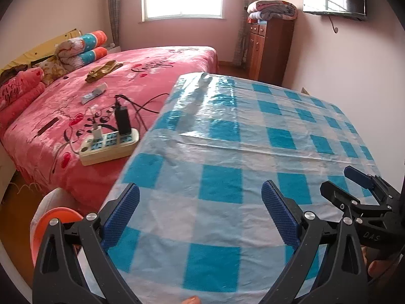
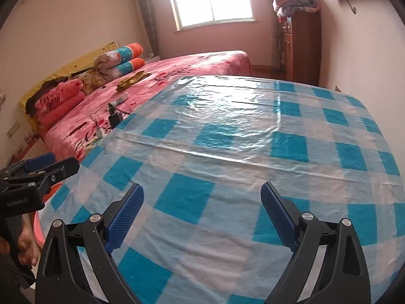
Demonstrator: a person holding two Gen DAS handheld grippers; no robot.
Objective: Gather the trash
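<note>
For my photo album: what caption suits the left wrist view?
Open left tool above a blue-checked tablecloth, pink bed and power strip beyond.

left hand-held gripper [image 1: 200, 202] spread wide above checked tablecloth [image 1: 253, 131]; power strip [image 1: 108, 144] on pink bed [image 1: 152, 76]

Lettering we can read — two gripper bodies and the bedding

On the right gripper [image 1: 359, 185], seen from the left wrist, we read "D A S" on its black body; on the left gripper [image 2: 40, 163], seen from the right wrist, we read a small white mark, roughly "GenRobot.AI" — too small for us to be sure. The pink pillow [image 2: 59, 96] carries "Love you" in script, and the pink bedspread [image 2: 192, 68] bears cursive lettering we cannot make out.
</note>
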